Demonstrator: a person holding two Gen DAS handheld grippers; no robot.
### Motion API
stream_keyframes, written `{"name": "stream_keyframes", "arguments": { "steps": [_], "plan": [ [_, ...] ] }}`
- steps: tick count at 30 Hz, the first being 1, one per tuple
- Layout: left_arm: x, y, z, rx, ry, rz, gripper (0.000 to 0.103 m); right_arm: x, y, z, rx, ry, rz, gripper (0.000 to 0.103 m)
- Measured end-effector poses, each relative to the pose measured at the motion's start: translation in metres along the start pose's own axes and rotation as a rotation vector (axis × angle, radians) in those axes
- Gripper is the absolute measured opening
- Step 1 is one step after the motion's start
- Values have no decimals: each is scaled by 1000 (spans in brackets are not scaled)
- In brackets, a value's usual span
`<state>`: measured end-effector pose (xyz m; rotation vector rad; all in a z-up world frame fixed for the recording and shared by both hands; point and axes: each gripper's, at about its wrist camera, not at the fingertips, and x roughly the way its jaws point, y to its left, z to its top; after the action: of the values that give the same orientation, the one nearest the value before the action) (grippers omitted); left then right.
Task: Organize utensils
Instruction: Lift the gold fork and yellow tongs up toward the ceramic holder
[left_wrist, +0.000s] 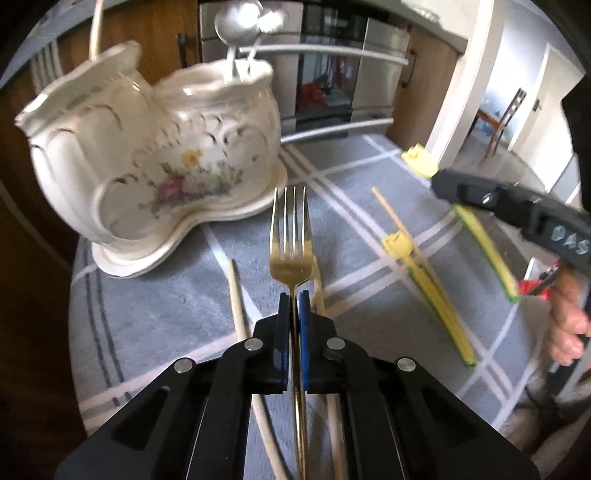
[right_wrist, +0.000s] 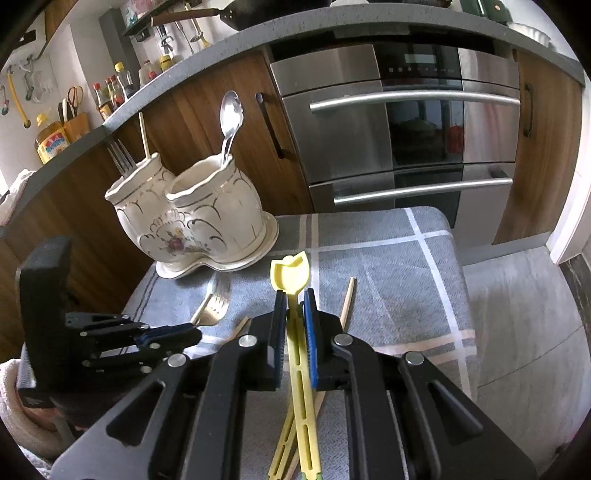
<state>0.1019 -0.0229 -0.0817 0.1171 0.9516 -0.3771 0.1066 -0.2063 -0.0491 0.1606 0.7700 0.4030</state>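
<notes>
A white floral ceramic utensil holder (left_wrist: 147, 162) with several compartments stands on its saucer at the far left of the grey checked cloth; it also shows in the right wrist view (right_wrist: 192, 214). Spoons (right_wrist: 231, 114) stand in one compartment, a fork (right_wrist: 122, 158) and a chopstick in another. My left gripper (left_wrist: 294, 306) is shut on a gold fork (left_wrist: 291, 240), held above the cloth. My right gripper (right_wrist: 295, 306) is shut on a yellow plastic utensil (right_wrist: 290, 273), seen raised at the right in the left wrist view (left_wrist: 419, 160). A second yellow utensil (left_wrist: 424, 280) lies on the cloth.
Wooden chopsticks (left_wrist: 236, 302) (left_wrist: 391, 214) lie on the cloth (left_wrist: 351, 184); one shows in the right wrist view (right_wrist: 347, 302). A steel oven (right_wrist: 406, 125) and wooden cabinets stand behind the table. The table's right edge drops to grey floor (right_wrist: 524, 314).
</notes>
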Motion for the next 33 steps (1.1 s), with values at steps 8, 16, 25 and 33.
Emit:
{"name": "stream_keyframes", "arguments": {
  "steps": [8,16,25,33],
  "plan": [
    [-51,16,-6,-1,-109,-34,5,-8,17,5,-32,-24,21,10],
    [-92,26,-13,-4,-178,-47,5,-19,37,14,-71,-62,43,10],
    [-127,37,-14,-1,-254,-49,5,-26,55,36,-95,-149,80,10],
    [-154,52,9,-29,-346,-57,5,-18,71,76,-92,-255,111,10]
  ]
}}
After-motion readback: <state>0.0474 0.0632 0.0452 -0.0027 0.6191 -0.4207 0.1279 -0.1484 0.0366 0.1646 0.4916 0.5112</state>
